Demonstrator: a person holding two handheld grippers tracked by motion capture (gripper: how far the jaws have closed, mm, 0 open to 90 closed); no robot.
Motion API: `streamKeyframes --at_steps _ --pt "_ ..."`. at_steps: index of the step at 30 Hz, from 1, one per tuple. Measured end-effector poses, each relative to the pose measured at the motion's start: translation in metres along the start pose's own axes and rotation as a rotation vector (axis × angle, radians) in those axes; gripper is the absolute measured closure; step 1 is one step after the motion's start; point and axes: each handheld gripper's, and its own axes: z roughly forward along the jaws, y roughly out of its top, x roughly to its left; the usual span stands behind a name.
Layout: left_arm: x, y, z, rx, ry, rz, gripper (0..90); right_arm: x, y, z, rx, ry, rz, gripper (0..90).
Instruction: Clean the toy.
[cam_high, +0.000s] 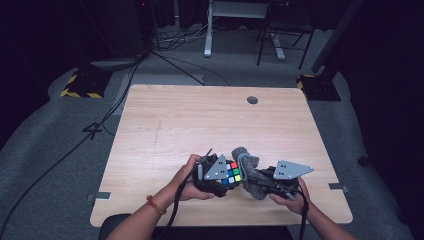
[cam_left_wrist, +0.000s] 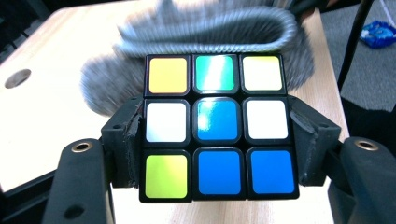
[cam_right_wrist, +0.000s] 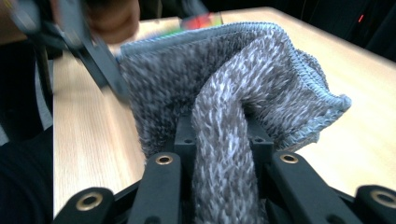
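Cube (cam_left_wrist: 218, 127), glossy plastic with black-edged coloured squares, sits clamped in your left tool (cam_high: 214, 175), jaws pressing its two sides, low over the pale wood tabletop (cam_high: 165, 125). Right beside it, your right tool (cam_high: 260, 181) pinches a fold of nubbly grey cloth (cam_right_wrist: 243, 93). The left gripper view shows the cloth blurred behind the cube's blue-centred face.

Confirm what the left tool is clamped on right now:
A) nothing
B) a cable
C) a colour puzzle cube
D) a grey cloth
C: in the left gripper view the left tool has its jaws pressed against both sides of the puzzle cube, while the grey cloth sits pinched in the right tool.
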Motion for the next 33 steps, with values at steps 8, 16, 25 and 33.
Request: streamKeyframes --at_steps 8,16,25,33 --pt "0.0 0.001 -0.006 -0.043 -0.011 -0.009 33.2 -0.005 -0.008 0.008 0.012 0.055 0.059 73.6" --pt "0.001 0.002 -0.007 -0.034 -0.002 0.003 33.1 0.002 0.001 -0.004 -0.025 -0.018 0.002 73.8" --pt "-0.001 -0.001 0.002 0.024 0.009 0.015 32.7 -0.001 0.004 -0.011 -0.084 0.012 0.016 74.0" --pt "-0.002 -0.003 0.01 0.058 0.026 0.015 32.8 0.003 0.007 -0.011 -0.09 0.007 -0.001 74.0"
